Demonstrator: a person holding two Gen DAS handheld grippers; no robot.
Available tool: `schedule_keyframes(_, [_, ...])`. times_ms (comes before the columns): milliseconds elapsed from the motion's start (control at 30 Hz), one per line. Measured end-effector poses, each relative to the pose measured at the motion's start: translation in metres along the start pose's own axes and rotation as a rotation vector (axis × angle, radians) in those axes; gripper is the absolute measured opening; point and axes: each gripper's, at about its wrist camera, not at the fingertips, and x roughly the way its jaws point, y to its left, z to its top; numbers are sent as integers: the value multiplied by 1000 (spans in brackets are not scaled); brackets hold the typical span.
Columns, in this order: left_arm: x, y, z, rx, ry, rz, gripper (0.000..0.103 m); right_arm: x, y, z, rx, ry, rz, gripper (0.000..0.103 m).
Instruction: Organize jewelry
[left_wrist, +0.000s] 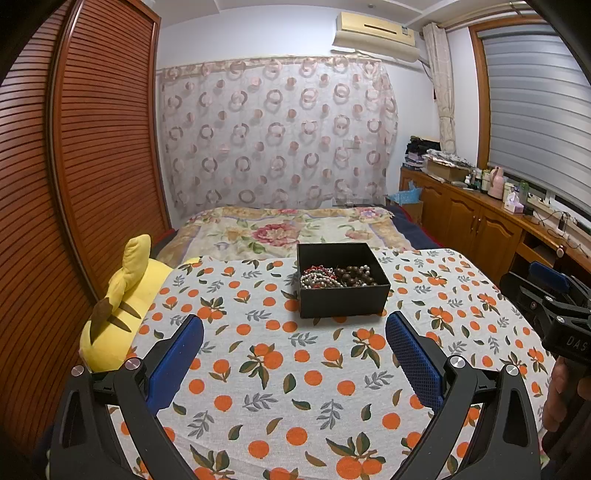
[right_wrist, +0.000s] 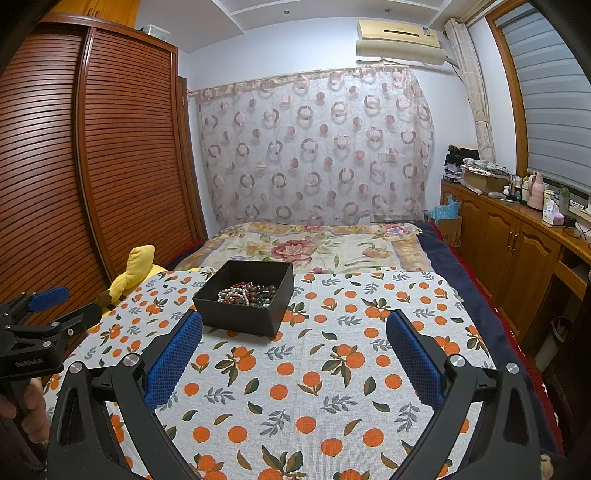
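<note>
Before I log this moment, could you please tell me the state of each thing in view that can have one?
Square black cardboard box: lidless, upright on the orange-print tablecloth.
Tangled bead jewelry: heaped inside the box.
Left claw: open, empty.
Right claw: open, empty.
Yellow plush toy: lying at the cloth's left edge.
Grey window blind: lowered.

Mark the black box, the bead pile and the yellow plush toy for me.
black box (left_wrist: 343, 301): left wrist view, on its front wall.
bead pile (left_wrist: 338, 277): left wrist view, middle of the heap inside.
yellow plush toy (left_wrist: 110, 332): left wrist view, on its body.
</note>
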Motion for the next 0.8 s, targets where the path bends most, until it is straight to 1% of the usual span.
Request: schedule_keyframes(800, [-1, -1, 0, -2, -2, -1, 95, 0, -1, -1, 1, -1, 0, 100])
